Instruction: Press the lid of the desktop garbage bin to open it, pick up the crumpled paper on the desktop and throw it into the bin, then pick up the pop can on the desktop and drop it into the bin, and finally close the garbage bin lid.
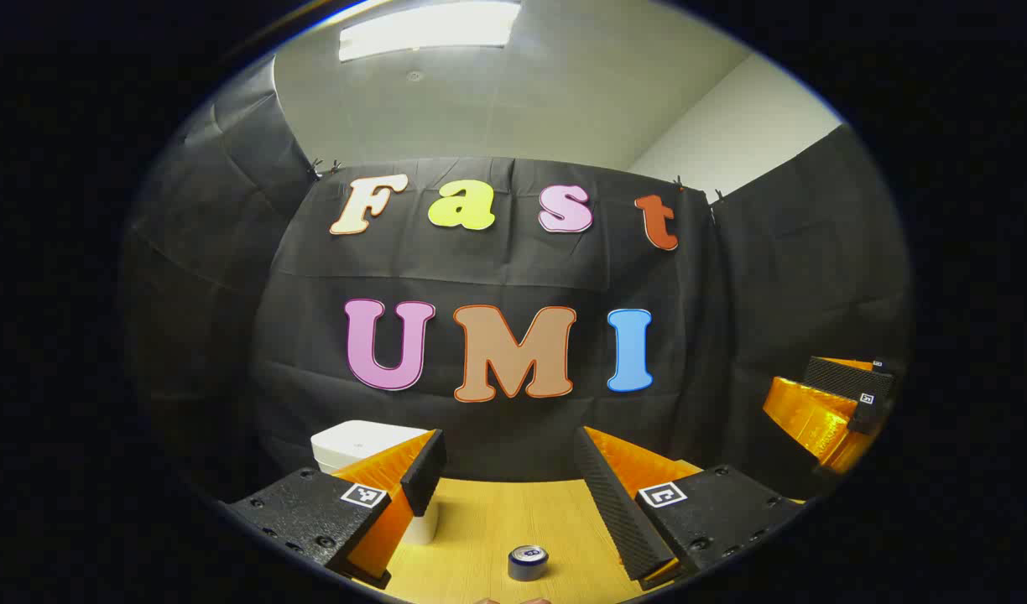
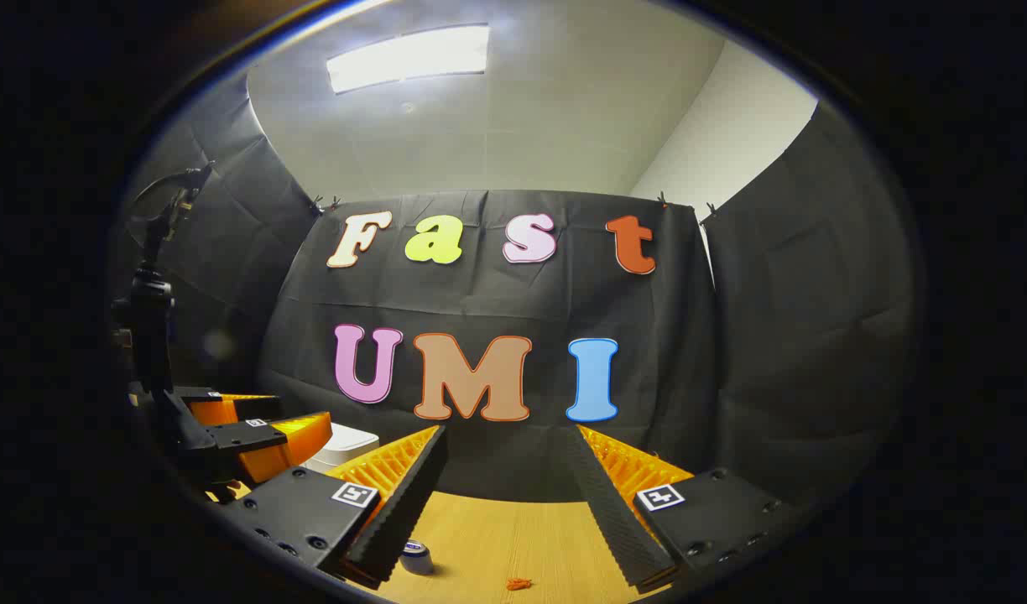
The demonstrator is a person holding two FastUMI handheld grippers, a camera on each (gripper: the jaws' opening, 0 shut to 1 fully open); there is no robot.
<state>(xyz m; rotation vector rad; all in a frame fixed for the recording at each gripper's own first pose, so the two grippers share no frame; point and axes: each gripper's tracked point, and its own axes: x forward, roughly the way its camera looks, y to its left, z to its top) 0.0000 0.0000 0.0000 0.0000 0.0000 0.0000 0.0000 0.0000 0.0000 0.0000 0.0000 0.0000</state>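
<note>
Bin (image 1: 358, 440) far left on desk (image 1: 497, 520), lid down, behind left gripper (image 1: 513, 495) | both sets of jaws spread, empty | left gripper nearer bin | can (image 1: 528, 562) upright near centre | right gripper (image 2: 501, 495) view adds orange scrap (image 2: 519, 583), left tool from side.

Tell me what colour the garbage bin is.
White. The garbage bin shows best in the left gripper view, standing on the table behind the left finger.
</note>
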